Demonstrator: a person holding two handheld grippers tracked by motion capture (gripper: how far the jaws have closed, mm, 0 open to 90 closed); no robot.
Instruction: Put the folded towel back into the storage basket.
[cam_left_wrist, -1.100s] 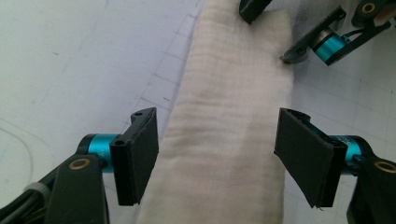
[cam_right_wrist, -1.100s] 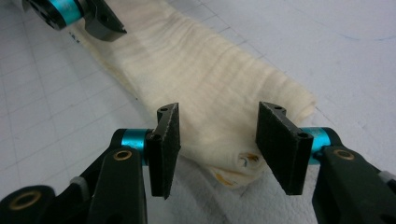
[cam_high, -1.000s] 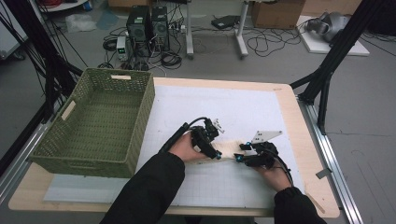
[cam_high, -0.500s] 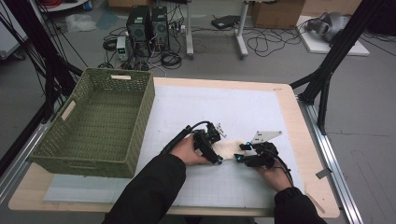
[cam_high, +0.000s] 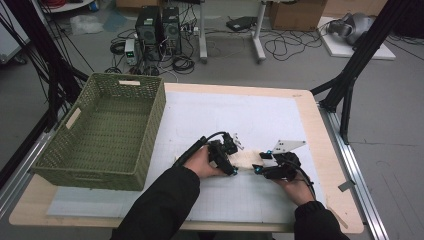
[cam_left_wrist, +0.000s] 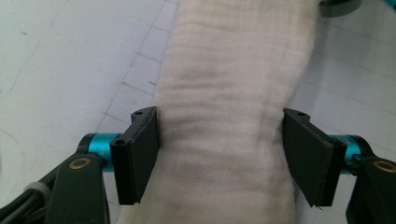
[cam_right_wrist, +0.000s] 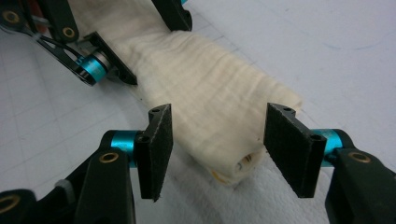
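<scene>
I hold two claws low over the white mat (cam_high: 210, 125) in the middle of the high view, and the cloth roll (cam_high: 246, 160) lies on the mat between them, just below the frame's centre.

My left claw (cam_high: 231, 159) straddles one end of the roll. In the left gripper view the cream roll (cam_left_wrist: 229, 121) runs up the middle of the frame, and my two black pads (cam_left_wrist: 140, 154) stand on either side of it, the left one right against its edge, the right one just at the other edge. The jaws have just closed a little, yet they stand wide and I cannot tell that they press the cloth.

My right claw (cam_high: 261, 166) faces the other end. In the right gripper view the roll (cam_right_wrist: 205, 107) slants from upper left down to the centre, its rolled end between my pads (cam_right_wrist: 156, 144), with a gap on each side. These jaws have just opened further and grip nothing.

A green basket (cam_high: 107, 127) sits at the left of the high view, well apart from the roll.
</scene>
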